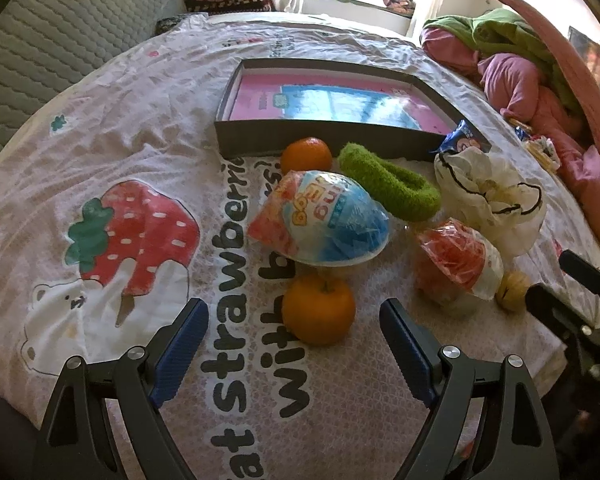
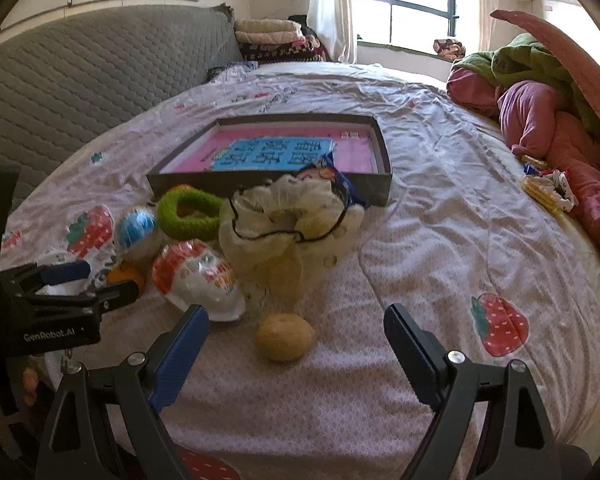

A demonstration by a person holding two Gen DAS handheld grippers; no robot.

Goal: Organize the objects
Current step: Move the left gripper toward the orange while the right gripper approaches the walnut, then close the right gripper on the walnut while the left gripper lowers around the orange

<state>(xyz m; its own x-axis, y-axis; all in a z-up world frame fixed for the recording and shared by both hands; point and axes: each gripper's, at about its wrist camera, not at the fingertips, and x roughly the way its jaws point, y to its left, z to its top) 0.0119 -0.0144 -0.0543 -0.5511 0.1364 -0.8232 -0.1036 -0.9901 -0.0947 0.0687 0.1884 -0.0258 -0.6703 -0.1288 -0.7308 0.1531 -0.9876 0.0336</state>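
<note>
A shallow dark box (image 1: 308,136) with a pink and blue bottom lies on the bed; it also shows in the right wrist view (image 2: 268,184). In front of it lie two oranges (image 1: 318,308) (image 1: 306,154), a blue egg-shaped packet (image 1: 324,220), a red egg-shaped packet (image 1: 458,262), a green fuzzy ring (image 1: 388,182), a white drawstring pouch (image 1: 488,196) and a blue snack bag (image 1: 458,136). My left gripper (image 1: 294,314) is open, with the near orange between its fingertips. My right gripper (image 2: 296,320) is open around a small yellow-brown walnut-like ball (image 2: 285,337).
The bed is covered by a pink strawberry-print sheet (image 2: 440,240). Pink and green bedding (image 2: 548,92) is piled at the right, with snack wrappers (image 2: 548,190) beside it. A grey quilted headboard (image 2: 80,76) stands at the left. The window is at the far side.
</note>
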